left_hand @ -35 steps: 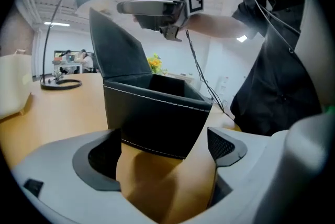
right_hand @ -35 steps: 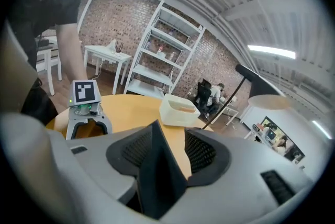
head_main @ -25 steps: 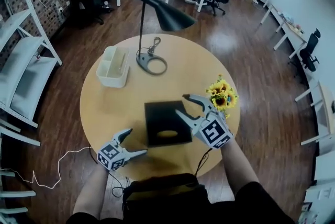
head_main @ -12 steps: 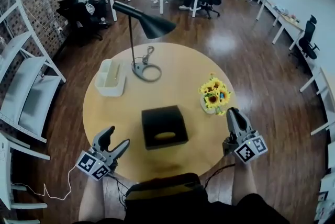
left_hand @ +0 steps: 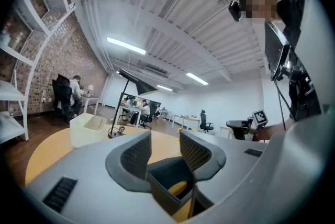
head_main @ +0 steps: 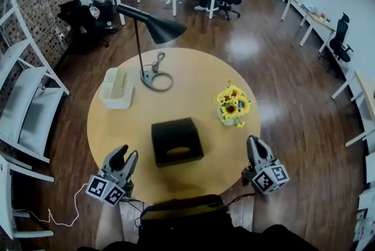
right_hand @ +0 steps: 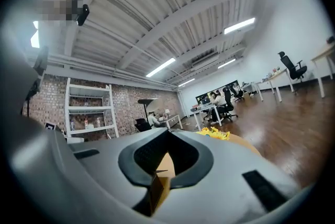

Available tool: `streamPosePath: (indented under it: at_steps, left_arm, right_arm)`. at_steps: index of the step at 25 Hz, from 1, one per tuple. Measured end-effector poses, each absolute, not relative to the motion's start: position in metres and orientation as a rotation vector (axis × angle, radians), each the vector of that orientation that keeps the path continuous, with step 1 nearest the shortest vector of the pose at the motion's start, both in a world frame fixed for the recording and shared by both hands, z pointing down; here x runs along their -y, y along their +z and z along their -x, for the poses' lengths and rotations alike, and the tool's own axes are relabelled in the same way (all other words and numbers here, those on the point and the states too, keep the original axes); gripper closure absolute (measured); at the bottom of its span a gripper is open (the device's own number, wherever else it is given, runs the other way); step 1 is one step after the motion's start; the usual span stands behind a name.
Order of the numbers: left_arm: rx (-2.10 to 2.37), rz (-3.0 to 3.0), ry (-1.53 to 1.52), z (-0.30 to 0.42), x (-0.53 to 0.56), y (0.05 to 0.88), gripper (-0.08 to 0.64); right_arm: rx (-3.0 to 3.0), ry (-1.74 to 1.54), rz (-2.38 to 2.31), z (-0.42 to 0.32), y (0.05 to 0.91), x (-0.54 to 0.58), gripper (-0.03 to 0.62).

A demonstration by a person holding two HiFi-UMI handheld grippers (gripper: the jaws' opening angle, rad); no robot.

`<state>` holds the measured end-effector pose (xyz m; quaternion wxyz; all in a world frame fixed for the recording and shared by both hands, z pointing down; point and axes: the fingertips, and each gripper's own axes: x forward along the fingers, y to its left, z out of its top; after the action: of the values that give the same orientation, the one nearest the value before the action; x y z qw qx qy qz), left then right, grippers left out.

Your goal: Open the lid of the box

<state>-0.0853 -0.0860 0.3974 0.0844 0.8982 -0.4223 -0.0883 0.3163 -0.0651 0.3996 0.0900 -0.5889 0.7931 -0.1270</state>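
The black box (head_main: 177, 141) with an oval slot in its lid stands closed on the round wooden table (head_main: 193, 77), toward the near side. My left gripper (head_main: 124, 157) hovers at the table's near-left edge, apart from the box. Its jaws have just been closing, and a narrow gap with nothing in it is left between them. Through that gap in the left gripper view (left_hand: 165, 136) the box (left_hand: 162, 177) shows beyond. My right gripper (head_main: 254, 144) is off the table's near-right edge, its jaws together and holding nothing; in the right gripper view (right_hand: 168, 133) its tips meet.
A black desk lamp (head_main: 153, 30) and a white plastic bin (head_main: 116, 88) stand on the far-left part of the table. A vase of sunflowers (head_main: 231, 104) stands to the right of the box. White shelving (head_main: 23, 97) stands at the left; people sit at desks far behind.
The right gripper left the box's right side, swung out to the table's right edge and shut. The left gripper drew back at the near-left edge and its jaws narrowed.
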Motion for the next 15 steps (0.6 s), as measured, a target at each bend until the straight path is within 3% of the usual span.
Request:
streamPosePath:
  at_steps: [3, 15]
  left_arm:
    - [1.33, -2.645, -0.19, 0.091, 0.093, 0.409, 0.488]
    - [1.401, -2.545, -0.274, 0.118, 0.092, 0.414, 0.494]
  right_arm:
    - [-2.341, -0.38, 1.81, -0.319, 0.403, 0.063, 0.591]
    - [-2.29, -0.353, 1.835, -0.326, 0.395, 0.068, 0.591]
